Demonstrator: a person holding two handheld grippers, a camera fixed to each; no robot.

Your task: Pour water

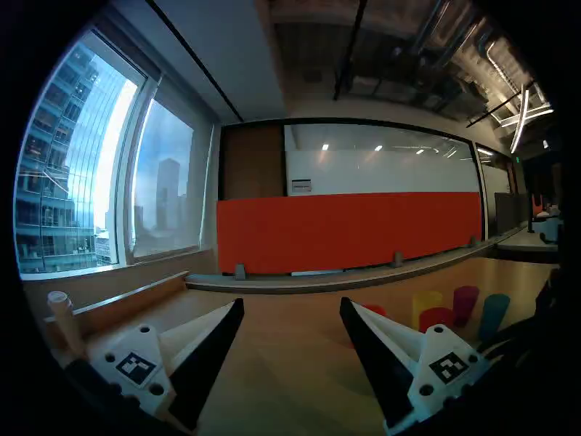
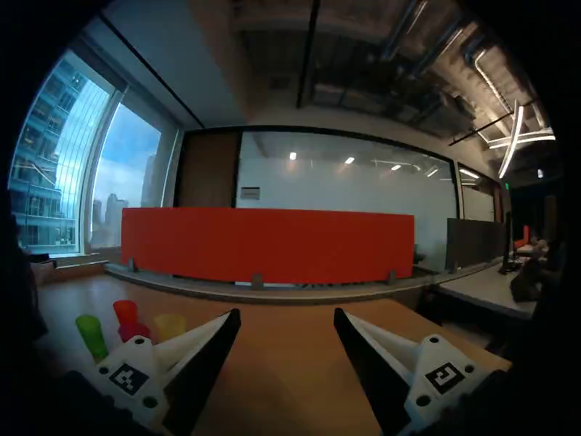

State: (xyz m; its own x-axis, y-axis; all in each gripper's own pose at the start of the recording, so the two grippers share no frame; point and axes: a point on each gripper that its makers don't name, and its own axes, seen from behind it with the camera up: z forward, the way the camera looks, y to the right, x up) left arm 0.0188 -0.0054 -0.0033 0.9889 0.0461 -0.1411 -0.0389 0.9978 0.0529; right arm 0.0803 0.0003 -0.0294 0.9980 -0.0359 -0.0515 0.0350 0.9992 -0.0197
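We see left gripper (image 1: 291,301) and right gripper (image 2: 286,311) spread wide, holding nothing; tapered colored cups (image 1: 465,301) on smooth wooden table (image 1: 290,385), toward its far edge.

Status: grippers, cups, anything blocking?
Left gripper open, empty. Right gripper open, empty. Cups standing on table, none held. No obstruction seen.

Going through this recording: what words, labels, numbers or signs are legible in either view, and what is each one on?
No text can be read.
The white notice above the orange panel: too small and blurred to read.
The square tags on the left gripper and right gripper: black-and-white coded patterns, no letters.
The cups: no print visible.
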